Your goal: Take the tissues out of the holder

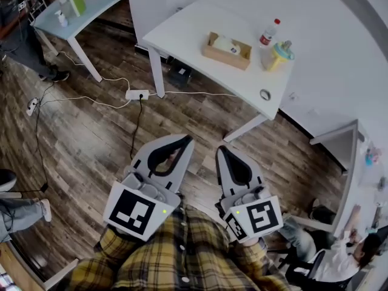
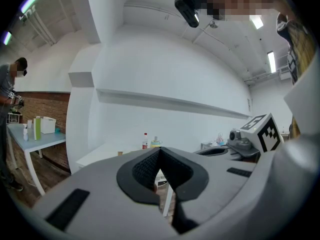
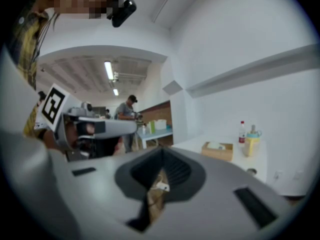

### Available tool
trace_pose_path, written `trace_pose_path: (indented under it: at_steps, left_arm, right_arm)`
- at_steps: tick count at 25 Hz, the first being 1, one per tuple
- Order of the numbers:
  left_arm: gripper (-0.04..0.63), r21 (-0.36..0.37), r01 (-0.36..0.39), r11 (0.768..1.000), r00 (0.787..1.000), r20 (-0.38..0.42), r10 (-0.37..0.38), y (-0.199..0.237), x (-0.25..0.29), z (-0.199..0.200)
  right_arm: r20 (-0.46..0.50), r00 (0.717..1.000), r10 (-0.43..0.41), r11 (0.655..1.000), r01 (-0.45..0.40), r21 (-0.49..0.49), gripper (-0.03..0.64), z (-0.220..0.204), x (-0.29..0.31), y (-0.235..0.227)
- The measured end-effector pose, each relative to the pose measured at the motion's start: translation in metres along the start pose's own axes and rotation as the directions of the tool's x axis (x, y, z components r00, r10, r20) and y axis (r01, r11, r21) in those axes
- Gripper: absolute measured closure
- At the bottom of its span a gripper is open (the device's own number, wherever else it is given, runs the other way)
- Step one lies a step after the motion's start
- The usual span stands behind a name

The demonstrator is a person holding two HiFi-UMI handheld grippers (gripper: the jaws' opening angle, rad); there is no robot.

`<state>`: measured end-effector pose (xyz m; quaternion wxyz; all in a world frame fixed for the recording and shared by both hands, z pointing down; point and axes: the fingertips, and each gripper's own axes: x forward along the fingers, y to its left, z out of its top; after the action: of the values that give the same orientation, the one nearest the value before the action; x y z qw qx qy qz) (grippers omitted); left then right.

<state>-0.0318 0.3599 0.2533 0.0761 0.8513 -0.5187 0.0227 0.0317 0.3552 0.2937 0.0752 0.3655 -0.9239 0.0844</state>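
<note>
A wooden tissue holder (image 1: pixel 227 50) with white tissue showing in its top stands on a white table (image 1: pixel 194 32) well ahead of me. The right gripper view has the holder (image 3: pixel 218 150) at mid right. My left gripper (image 1: pixel 188 139) and right gripper (image 1: pixel 221 149) are side by side over the wooden floor, far short of the table. Both are shut, tips together, with nothing between them. The left gripper (image 2: pixel 159 149) and the right gripper (image 3: pixel 162 149) each point toward the table.
A small bottle (image 1: pixel 268 33), a yellow and teal cup (image 1: pixel 277 56) and a small round thing (image 1: pixel 265 94) share the table. A power strip (image 1: pixel 137 94) with cables lies on the floor. Another table (image 1: pixel 79 11) stands far left. A seated person (image 1: pixel 339 253) is at lower right.
</note>
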Motion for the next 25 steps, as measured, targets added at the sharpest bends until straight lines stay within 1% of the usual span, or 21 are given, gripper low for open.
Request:
trace_pose_path:
  at_steps: [4,8,16,20,25]
  left_arm:
    - [0.583,0.01,0.009,1.0,1.0,-0.002,-0.009,0.032,0.008,0.003]
    - [0.583,-0.006,0.015,1.0,1.0,-0.015,-0.015,0.055,0.017,-0.002]
    - [0.583,-0.034,0.036,0.999,0.998,-0.044,-0.037,0.079,0.047,-0.013]
    - [0.583,-0.033,0.036,0.999,0.998,-0.047,-0.037,0.093,0.075,-0.013]
    - [0.583,-0.026,0.033,0.999,0.998,-0.049,-0.034,0.112,0.125,-0.005]
  right_arm:
    - [0.009,1.0,-0.021,1.0,0.021,0.005,0.606,0.006,0.031,-0.002]
    - [0.002,0.999,-0.038,0.999,0.038,0.015,0.606,0.007,0.054,-0.007]
    - [-0.024,0.997,-0.08,0.996,0.08,0.038,0.606,0.003,0.081,-0.036]
    - [-0.032,0.996,-0.083,0.995,0.084,0.046,0.606,0.003,0.1,-0.059]
    - [-0.036,0.996,-0.075,0.995,0.077,0.055,0.606,0.01,0.133,-0.099]
